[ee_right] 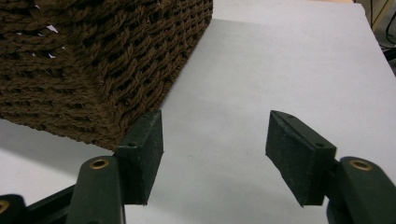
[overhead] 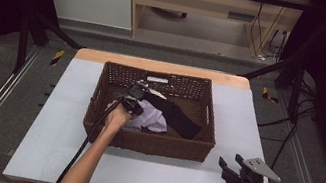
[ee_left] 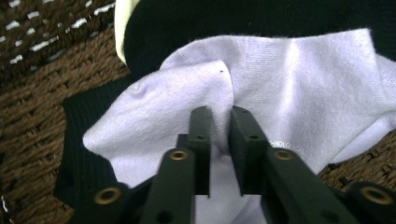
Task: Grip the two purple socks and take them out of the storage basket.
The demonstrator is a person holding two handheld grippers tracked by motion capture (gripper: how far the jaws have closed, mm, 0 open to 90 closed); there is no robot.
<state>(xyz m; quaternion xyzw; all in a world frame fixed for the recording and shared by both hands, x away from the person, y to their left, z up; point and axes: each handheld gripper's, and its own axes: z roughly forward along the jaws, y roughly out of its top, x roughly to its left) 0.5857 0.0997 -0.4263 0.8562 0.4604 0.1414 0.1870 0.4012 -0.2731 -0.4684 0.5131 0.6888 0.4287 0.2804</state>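
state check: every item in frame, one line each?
White sock: in the basket, crumpled, a fold pinched.
Black sock: in the basket, lying flat, partly under the white sock.
Basket: upright on the table, open-topped.
Left hand-held gripper: shut on the white sock.
Right hand-held gripper: open, empty, beside the basket.

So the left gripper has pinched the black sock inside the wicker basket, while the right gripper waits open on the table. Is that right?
Not quite: the left gripper has pinched a fold of the white sock, not the black sock lying beside it, as the left gripper view shows. The rest holds: it is inside the wicker basket, and the right gripper waits open on the table.
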